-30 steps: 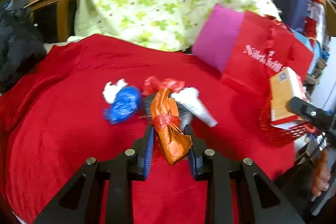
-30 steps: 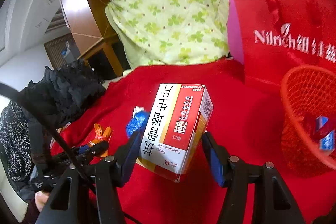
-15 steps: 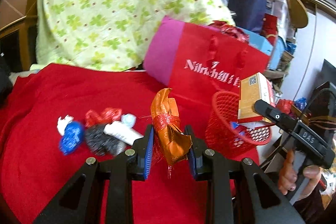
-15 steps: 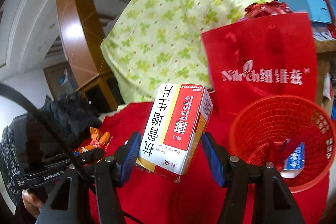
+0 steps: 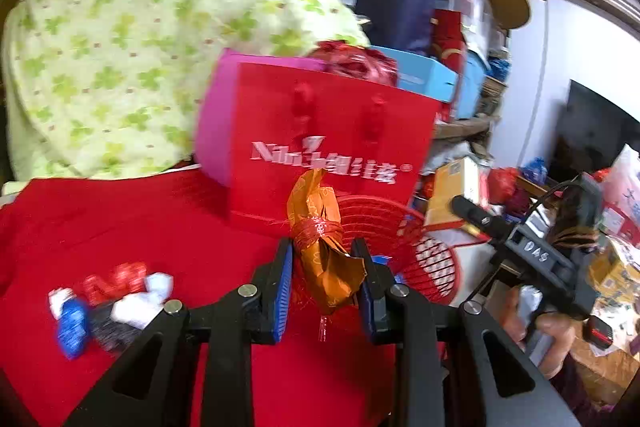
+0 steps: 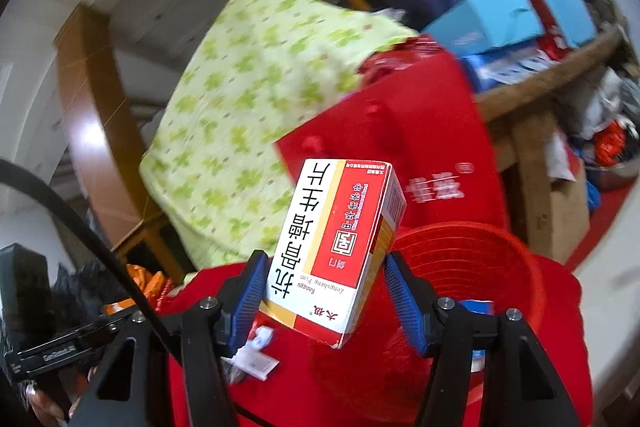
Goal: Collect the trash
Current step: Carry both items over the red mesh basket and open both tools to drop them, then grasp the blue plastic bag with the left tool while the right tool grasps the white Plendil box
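Note:
My left gripper (image 5: pixel 322 261) is shut on a crumpled orange wrapper (image 5: pixel 320 227) tied with a red band, held up in front of the red mesh basket (image 5: pixel 432 255). My right gripper (image 6: pixel 325 285) is shut on a red, white and yellow medicine box (image 6: pixel 336 247), tilted, just left of and above the basket (image 6: pixel 488 259). A blue packet (image 6: pixel 476 307) lies inside the basket. In the left wrist view, that box (image 5: pixel 452 187) hangs beyond the basket's right rim. A pile of trash (image 5: pixel 108 299), blue, red, white and dark pieces, lies on the red cloth (image 5: pixel 120 219) at lower left.
A red gift bag (image 5: pixel 320 131) stands right behind the basket, with a green-patterned quilt (image 5: pixel 140 47) to its left. Shelves stacked with blue boxes (image 6: pixel 488 23) fill the back right. A white scrap (image 6: pixel 256 351) lies on the cloth below the box. A hand (image 5: pixel 556 331) grips the right tool.
Both grippers have swung right with their loads. The basket has come close under both views, and the trash pile has slid to the lower left. Neither grip has changed.

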Demonstrator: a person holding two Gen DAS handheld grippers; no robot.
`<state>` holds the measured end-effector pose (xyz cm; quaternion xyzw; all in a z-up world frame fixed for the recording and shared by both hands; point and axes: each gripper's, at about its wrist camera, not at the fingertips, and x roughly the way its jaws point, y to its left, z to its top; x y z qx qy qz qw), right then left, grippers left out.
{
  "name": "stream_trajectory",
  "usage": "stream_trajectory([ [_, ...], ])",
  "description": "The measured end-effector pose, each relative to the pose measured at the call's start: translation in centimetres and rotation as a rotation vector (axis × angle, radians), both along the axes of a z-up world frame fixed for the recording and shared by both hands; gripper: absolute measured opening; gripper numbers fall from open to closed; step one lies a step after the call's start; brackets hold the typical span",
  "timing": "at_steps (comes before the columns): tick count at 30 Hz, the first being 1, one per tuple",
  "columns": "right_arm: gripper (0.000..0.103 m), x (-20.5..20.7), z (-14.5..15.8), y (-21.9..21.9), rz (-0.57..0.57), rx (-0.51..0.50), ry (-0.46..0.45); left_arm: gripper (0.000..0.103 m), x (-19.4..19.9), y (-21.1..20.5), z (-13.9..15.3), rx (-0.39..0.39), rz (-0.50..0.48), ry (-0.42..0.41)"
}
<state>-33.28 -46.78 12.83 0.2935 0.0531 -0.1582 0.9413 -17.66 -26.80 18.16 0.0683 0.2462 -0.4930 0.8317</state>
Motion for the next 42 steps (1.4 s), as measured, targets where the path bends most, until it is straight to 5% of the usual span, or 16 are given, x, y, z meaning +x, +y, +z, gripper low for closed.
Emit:
stream_trajectory([
  [13, 0.068, -1.8, -3.9, -5.8, -0.050, 0.164, 0.024, 0.031, -0.2, -10.9, -4.5, 0.088, -0.141, 0.078],
  [17, 0.081, -2.1, -4.3, -6.4, -0.050, 0.183, 0.013, 0.058, -0.1, -11.4, -5.5, 0.109, -0.113, 0.084],
  [19, 0.081, -2.2, -4.1, -6.5, -0.037, 0.191, -0.003, 0.059, -0.1, -10.6, -5.5, 0.105, -0.091, 0.073],
  [26, 0.081, -2.0, -2.2, -3.1, -0.003, 0.084, -0.087, 0.066, 1.1, -3.8, -5.6, 0.094, 0.038, 0.043],
  [32, 0.081, 0.4, 0.0, 3.4, 0.157, -0.061, -0.174, 0.067, 3.9, 6.9, -7.9, 0.095, 0.242, 0.096],
  [35, 0.081, 3.3, 0.3, 7.0, 0.244, -0.106, -0.138, 0.071, 5.3, 12.0, -9.3, 0.118, 0.366, 0.086],
  [42, 0.081, 11.7, -2.3, 13.6, 0.414, -0.086, 0.103, 0.072, 9.6, 21.0, -13.9, 0.180, 0.611, 0.160],
])
